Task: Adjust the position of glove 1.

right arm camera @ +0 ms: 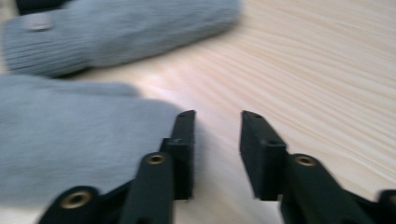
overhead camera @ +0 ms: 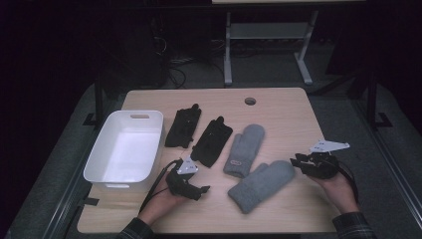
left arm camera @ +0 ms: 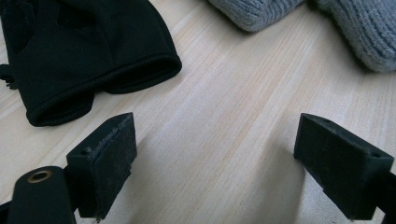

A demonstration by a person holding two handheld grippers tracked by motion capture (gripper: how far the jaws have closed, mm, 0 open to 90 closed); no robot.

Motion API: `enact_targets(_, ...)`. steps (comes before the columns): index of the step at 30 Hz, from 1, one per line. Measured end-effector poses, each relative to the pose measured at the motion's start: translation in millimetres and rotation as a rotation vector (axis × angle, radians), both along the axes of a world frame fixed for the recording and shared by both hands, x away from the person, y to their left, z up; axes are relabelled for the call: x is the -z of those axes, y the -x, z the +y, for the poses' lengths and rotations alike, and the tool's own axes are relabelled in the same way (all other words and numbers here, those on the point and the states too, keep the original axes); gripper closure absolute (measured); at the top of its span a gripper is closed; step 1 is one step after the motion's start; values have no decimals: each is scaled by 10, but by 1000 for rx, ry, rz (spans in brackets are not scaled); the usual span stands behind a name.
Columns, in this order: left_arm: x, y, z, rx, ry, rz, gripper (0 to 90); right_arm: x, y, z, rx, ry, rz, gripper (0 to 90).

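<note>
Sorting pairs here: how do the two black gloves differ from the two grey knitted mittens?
The black gloves are smooth, dark and flat; the grey knitted mittens are ribbed, pale and bulkier. The gloves lie side by side near the white plastic bin; the mittens lie angled towards each other, further right. All rest on the wooden table.

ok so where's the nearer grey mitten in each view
high view: nearer grey mitten lies low centre-right, just left of the right gripper.
left gripper view: probably the grey knit at the top right corner.
right gripper view: nearer grey mitten at left, beside the left jaw.
shared landmark: the other grey mitten.
</note>
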State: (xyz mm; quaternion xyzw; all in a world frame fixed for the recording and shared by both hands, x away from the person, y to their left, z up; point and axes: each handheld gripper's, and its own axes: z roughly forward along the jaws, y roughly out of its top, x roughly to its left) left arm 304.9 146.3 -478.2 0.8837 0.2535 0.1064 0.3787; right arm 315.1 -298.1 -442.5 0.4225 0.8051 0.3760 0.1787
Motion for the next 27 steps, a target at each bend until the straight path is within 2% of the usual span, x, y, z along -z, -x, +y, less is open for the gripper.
enact_targets(3, 0, 0, 0, 0, 0, 0, 123, 41, -34, -78, 52, 11, -8, 565)
enact_targets(4, -1, -2, 1, 1, -2, -2, 123, 92, -70, -134, 90, 15, 0, 485)
enact_targets(5, -2, -2, 1, 2, -3, -3, 123, 121, -87, -151, 107, 21, 3, 453)
enact_targets(7, -2, -3, 2, 2, -3, -2, 123, 149, -102, -163, 118, 25, 10, 420)
enact_targets(8, -3, -4, 2, 3, -4, -3, 122, 208, -133, -170, 127, 33, 23, 359)
enact_targets(10, -1, 0, 0, 0, -1, 2, 122, 258, -158, -169, 143, 48, 35, 311)
enact_targets(16, -11, -10, -20, -13, -9, 8, 126, 353, -195, -158, 167, 60, 49, 253)
enact_targets(17, -35, -24, -35, -11, -31, 19, 127, 366, -198, -168, 172, 45, 52, 237)
enact_targets(19, -43, -30, -42, -16, -33, 29, 127, 393, -200, -185, 178, 25, 48, 181)
enact_targets(23, -113, -58, -53, -30, -29, 60, 132, 404, -197, -187, 181, 22, 42, 177)
enact_targets(25, -202, -57, -71, -31, 0, 64, 223, 404, -197, -186, 182, 22, 43, 174)
enact_targets(26, -202, -57, -71, -31, 0, 64, 291, 404, -197, -186, 182, 22, 42, 174)
enact_targets(27, -234, -56, -77, -31, 16, 59, 291, 404, -197, -186, 182, 22, 42, 174)
